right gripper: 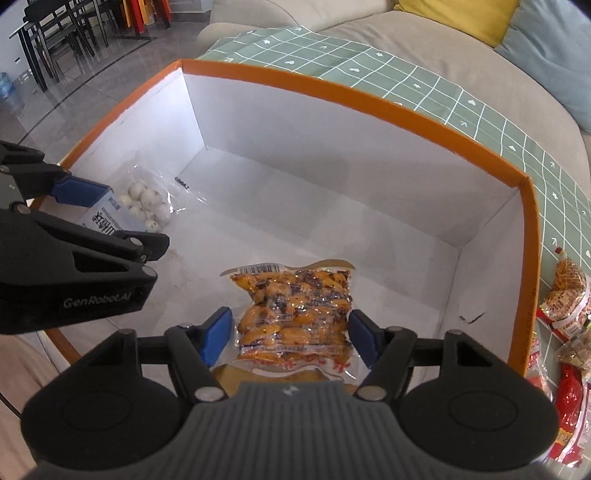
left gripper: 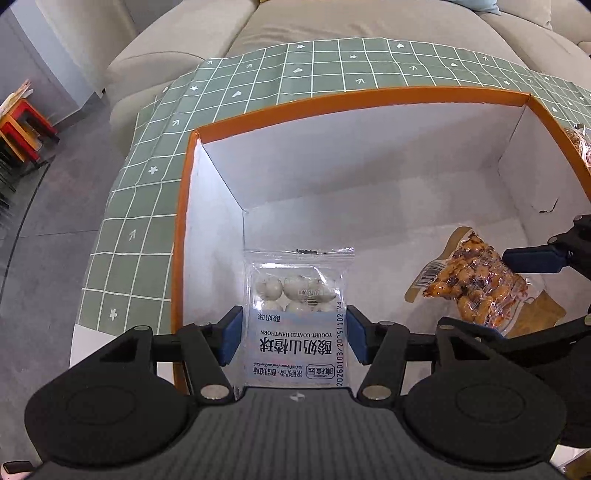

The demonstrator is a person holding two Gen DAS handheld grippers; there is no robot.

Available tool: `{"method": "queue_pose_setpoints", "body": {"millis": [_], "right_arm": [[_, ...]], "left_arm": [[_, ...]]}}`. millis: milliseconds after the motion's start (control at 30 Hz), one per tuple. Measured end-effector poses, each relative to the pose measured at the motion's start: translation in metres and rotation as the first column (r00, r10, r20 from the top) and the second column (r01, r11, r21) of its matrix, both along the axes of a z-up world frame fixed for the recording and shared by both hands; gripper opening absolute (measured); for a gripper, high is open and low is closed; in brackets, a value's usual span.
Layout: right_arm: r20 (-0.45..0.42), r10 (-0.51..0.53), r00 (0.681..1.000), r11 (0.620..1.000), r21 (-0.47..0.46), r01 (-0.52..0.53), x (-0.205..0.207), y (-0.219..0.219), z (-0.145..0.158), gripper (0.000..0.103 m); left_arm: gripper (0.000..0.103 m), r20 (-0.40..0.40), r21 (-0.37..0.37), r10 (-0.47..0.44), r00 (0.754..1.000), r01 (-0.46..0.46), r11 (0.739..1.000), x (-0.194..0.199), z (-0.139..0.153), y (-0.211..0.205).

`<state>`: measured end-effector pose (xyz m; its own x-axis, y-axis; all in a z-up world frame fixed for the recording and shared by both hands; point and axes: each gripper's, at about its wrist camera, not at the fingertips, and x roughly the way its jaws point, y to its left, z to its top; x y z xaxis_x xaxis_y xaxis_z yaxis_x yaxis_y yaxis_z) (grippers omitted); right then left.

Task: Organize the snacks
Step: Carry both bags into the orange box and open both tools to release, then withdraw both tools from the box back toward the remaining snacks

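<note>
Both grippers point down into an orange-rimmed box (left gripper: 186, 206) with white inner walls, which stands on a green checked cloth (left gripper: 258, 85) in front of a beige sofa (left gripper: 332, 26). The left gripper (left gripper: 293, 338) sits over a clear hawthorn pack (left gripper: 295, 317) with white balls inside, lying flat on the box floor near the left wall. Its blue fingers (left gripper: 231, 336) stand on either side of the pack's printed lower half, right at its edges; whether the fingers press the pack or only flank it cannot be told. The right gripper (right gripper: 291, 338) sits over an orange snack pack (right gripper: 295, 314) lying on the box floor towards the middle, apart from the hawthorn pack. Its fingers (right gripper: 218, 334) stand about as wide as that pack, with a thin gap visible on the left side, so they look slack around it rather than clamped. In the left view 1 blue finger of the right gripper shows beside the orange pack; in the right view the left gripper shows at the left edge above the hawthorn pack. Outside the box, on the cloth at its right, lie more snack packs (right gripper: 565, 299), orange and red.
</note>
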<state>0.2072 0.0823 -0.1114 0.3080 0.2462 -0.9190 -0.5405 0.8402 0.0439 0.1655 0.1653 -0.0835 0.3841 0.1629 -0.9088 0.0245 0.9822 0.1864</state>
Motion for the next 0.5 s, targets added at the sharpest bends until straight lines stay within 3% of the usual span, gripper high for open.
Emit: {"method": "queue_pose_setpoints", "body": {"millis": [233, 500], "right_arm": [[0.015, 0.006, 1.0, 1.0, 0.016, -0.006, -0.008, -0.001, 0.01, 0.067], [0.061, -0.011, 0.998, 1.0, 0.015, 0.01, -0.016, -0.011, 0.026, 0.076]], "left_arm": [[0.072, -0.012, -0.01, 0.005, 1.0, -0.005, 1.0, 0.003, -0.003, 0.0], [0.081, 0.067, 0.005, 0.004, 0.998, -0.005, 1.0, -0.005, 0.017, -0.001]]}}
